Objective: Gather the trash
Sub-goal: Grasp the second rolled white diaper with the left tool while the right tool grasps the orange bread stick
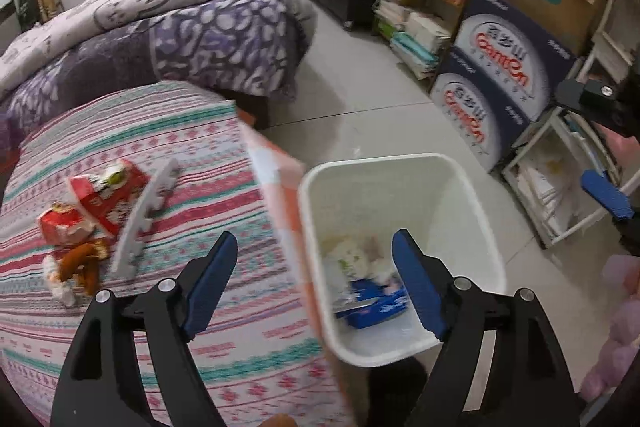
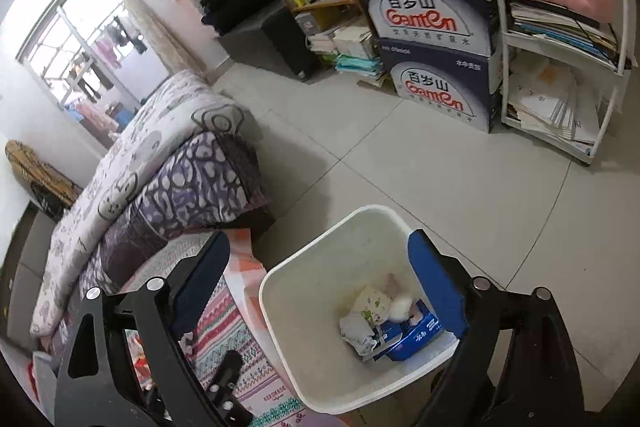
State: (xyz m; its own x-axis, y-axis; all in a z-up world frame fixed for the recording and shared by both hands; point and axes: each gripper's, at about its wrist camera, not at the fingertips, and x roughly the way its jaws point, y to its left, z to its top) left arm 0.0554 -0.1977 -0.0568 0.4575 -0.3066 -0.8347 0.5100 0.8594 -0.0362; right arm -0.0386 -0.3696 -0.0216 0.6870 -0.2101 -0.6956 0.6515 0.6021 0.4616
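**Desk:** What does the trash look like from your end?

**Me:** On my left camera I see crumpled red snack wrappers (image 1: 94, 203) lying on the striped pink-and-teal cloth of the tabletop (image 1: 224, 155), with a brown crinkled wrapper (image 1: 82, 265) just below them and a flat grey notched foam strip (image 1: 146, 215) leaning across the right side of the red ones. They all touch or overlap in one small heap.

**Desk:** And the bin?

**Me:** The white plastic rectangular bin (image 1: 476, 211) stands on the tiled floor just beside the tabletop edge. Inside lie a blue printed carton (image 2: 412, 337), a pale crumpled paper packet (image 2: 374, 303) and a grey-white wad (image 2: 358, 333), all piled at the bottom.

**Desk:** Your fingers?

**Me:** My left gripper (image 1: 316, 281) has its blue-padded fingers spread wide with nothing between them, straddling the tabletop edge and the bin. My right gripper (image 2: 320, 287) is likewise released, hanging over the bin's near side.

**Desk:** Anything unclear?

**Me:** The bin contents are blurred on the left camera. On the right camera my own gripper body hides most of the tabletop, so I only glimpse a bit of red there
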